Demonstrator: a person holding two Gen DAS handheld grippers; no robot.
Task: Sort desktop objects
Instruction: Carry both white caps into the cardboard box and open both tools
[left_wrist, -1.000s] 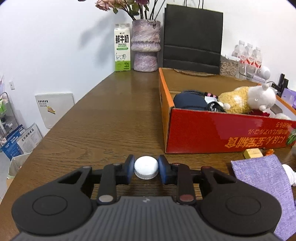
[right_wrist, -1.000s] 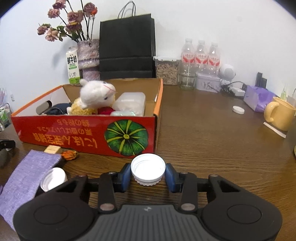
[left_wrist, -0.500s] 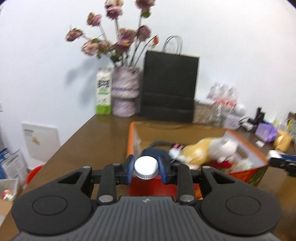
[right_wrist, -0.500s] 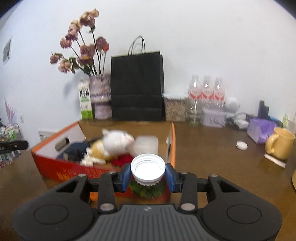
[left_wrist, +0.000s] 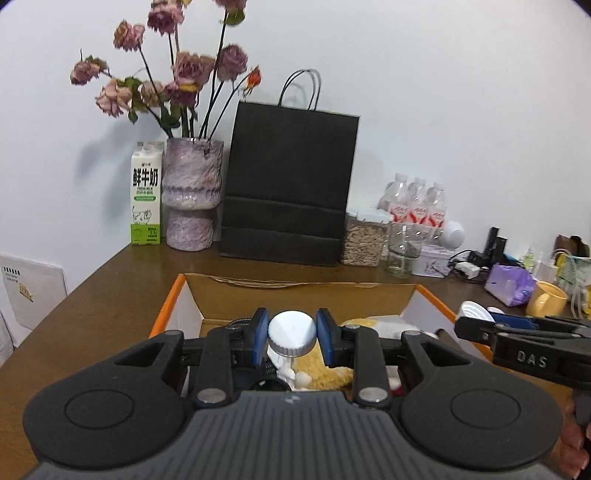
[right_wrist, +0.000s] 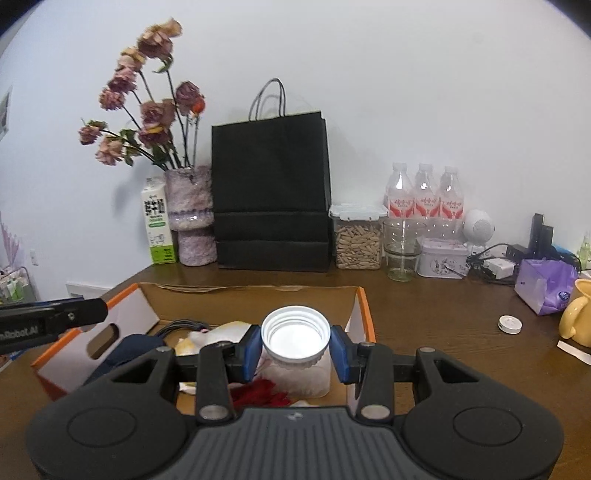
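The brown wooden table (right_wrist: 436, 332) runs back to the white wall, with bare wood at 3 o'clock of the orange-rimmed open cardboard box (right_wrist: 364, 306) and more bare wood along the box's 9 o'clock side in the left wrist view. The box's far flap stands low, and its near rim is hidden under both tools. At 12 o'clock a tall black paper bag with handles (left_wrist: 291, 184) closes off the back edge, flanked at 10 o'clock by a mottled purple vase of dried roses (left_wrist: 192, 192) and a green and white milk carton (left_wrist: 146, 194), and at 2 o'clock by a clear jar of seeds (right_wrist: 357, 240) and three plastic water bottles (right_wrist: 424, 195). A small white round lid (right_wrist: 509, 324) lies alone on the wood at 3 o'clock, near a yellow mug (right_wrist: 578, 314).

The left gripper (left_wrist: 291, 336) hangs over the box's near half, tilted slightly down, its blue pads clamped on a small white ribbed bottle cap (left_wrist: 291, 334), closed top facing the camera. The right gripper (right_wrist: 295, 345) hangs over the same box, likewise tilted, pads clamped on a wider white screw cap (right_wrist: 295, 332), hollow side up. Each tool shows at the other view's edge, well apart.
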